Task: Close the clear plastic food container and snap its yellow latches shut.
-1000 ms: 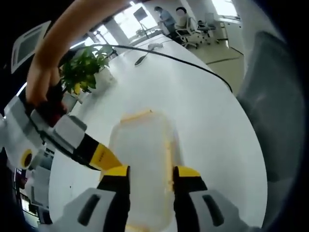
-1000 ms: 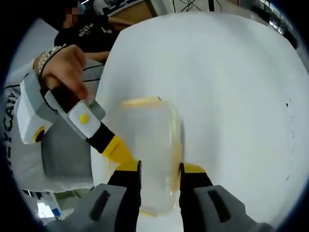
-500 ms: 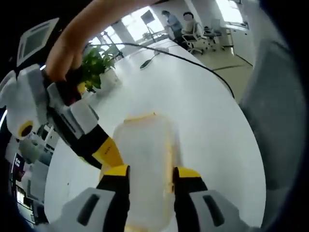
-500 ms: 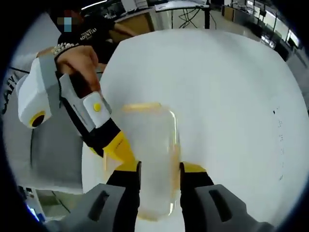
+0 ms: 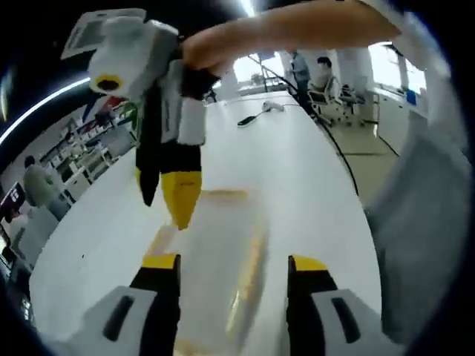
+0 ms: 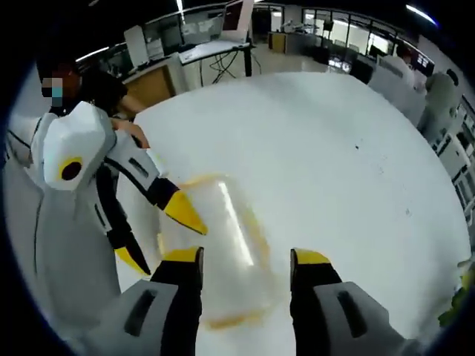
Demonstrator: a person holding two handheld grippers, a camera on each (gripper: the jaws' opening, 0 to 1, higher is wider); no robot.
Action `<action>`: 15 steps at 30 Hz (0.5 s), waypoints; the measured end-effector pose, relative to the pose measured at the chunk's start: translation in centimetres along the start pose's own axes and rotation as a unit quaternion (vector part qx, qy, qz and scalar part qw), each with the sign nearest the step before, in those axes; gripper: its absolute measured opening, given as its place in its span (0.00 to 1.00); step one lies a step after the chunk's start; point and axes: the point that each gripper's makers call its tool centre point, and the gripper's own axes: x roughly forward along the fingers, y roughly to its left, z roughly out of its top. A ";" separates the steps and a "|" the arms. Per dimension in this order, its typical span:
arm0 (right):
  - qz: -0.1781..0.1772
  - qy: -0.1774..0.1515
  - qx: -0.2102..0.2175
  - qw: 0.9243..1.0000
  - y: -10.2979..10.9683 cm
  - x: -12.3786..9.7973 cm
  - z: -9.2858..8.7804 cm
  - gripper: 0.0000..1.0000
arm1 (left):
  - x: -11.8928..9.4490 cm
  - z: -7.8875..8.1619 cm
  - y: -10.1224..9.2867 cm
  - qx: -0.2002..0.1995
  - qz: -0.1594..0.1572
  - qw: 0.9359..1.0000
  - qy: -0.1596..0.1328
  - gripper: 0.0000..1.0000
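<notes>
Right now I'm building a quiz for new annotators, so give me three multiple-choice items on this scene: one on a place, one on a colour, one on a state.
1. Where does the clear container sit?
A. on the white table
B. on a chair
C. on the floor

2. What colour is the container's rim trim?
A. blue
B. yellow
C. red

3. How do the right gripper's jaws stand?
A. shut on the container
B. shut on a cable
C. open, apart over the container

Answers:
1. A, the white tabletop surrounds it in both views.
2. B, yellow edging shows along its sides.
3. C, a wide gap shows between the two yellow-tipped jaws, which grip nothing.
</notes>
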 end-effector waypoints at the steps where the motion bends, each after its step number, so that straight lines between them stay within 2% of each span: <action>1: -0.006 -0.008 -0.004 1.000 0.1 -0.2 -0.1 0.44 | -0.3 0.1 0.1 -0.003 0.007 1.000 -0.003 0.63; 3: -0.027 -0.035 0.005 0.999 0.2 -0.8 -0.1 0.49 | -0.8 0.4 0.2 -0.006 0.018 1.000 -0.010 0.70; 6: -0.029 -0.047 0.023 0.998 1.1 -1.6 -0.9 0.61 | -1.6 0.7 0.6 -0.015 0.033 0.999 -0.019 0.79; 8: -0.042 -0.058 0.028 0.997 1.4 -2.1 -1.4 0.65 | -2.5 0.5 1.7 -0.024 0.063 0.998 -0.019 0.84; 11: -0.049 -0.076 0.027 0.996 2.1 -2.5 -2.0 0.68 | -3.9 -0.3 3.5 -0.024 0.113 0.993 -0.022 0.91; 12: -0.051 -0.081 0.025 0.995 2.4 -2.4 -2.1 0.69 | -4.2 -0.8 3.8 -0.031 0.123 0.992 -0.016 0.95; 13: -0.051 -0.079 0.024 0.995 2.8 -2.3 -2.5 0.71 | -4.6 -1.4 4.0 -0.056 0.132 0.990 -0.010 0.97; 15: -0.056 -0.078 0.023 0.995 3.2 -2.0 -3.0 0.80 | -4.9 -1.9 4.3 -0.073 0.140 0.987 -0.012 0.99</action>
